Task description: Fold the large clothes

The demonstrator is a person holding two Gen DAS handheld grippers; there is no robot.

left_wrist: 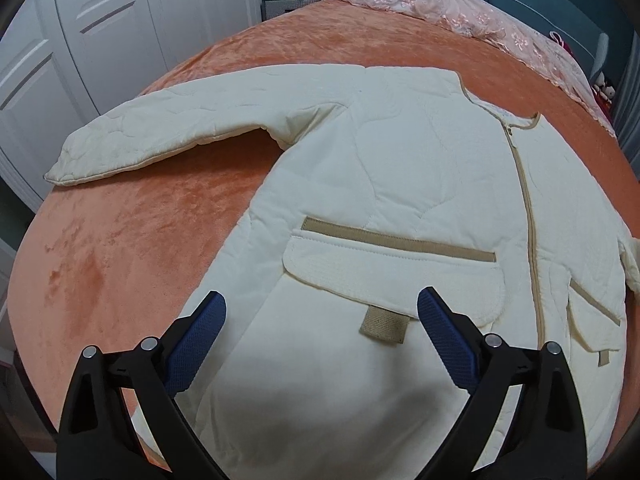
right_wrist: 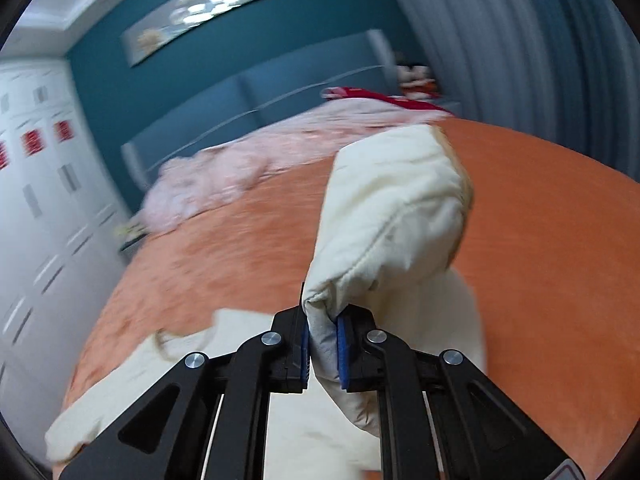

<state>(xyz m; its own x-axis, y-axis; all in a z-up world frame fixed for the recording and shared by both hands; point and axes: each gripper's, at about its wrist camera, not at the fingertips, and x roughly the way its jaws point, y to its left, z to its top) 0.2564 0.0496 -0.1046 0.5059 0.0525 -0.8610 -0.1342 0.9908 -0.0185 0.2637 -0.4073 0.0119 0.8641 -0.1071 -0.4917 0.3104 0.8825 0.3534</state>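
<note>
While the cream quilted jacket (left_wrist: 400,168) lies front-up on the orange bedspread (left_wrist: 132,248), zip closed and tan trim showing at collar and pockets, the left gripper (left_wrist: 322,324) hangs over its lower front with its blue-padded fingers (left_wrist: 196,340) spread wide, nothing between them. One sleeve (left_wrist: 160,128) stretches flat across the bedspread toward the white wardrobe doors (left_wrist: 80,40). A pocket flap (left_wrist: 392,276) with a tan tab sits just ahead of the left gripper.

Right wrist view is motion-blurred. The right gripper (right_wrist: 323,344) has its fingers pressed together on the other sleeve (right_wrist: 384,216), pinching the fabric near the cuff; the sleeve is lifted off the bedspread and bulges upward ahead of the fingers. A rumpled pink blanket (right_wrist: 224,176) lies at the far end of the bed by the teal headboard (right_wrist: 280,92). Grey curtains (right_wrist: 500,40) hang at right.
</note>
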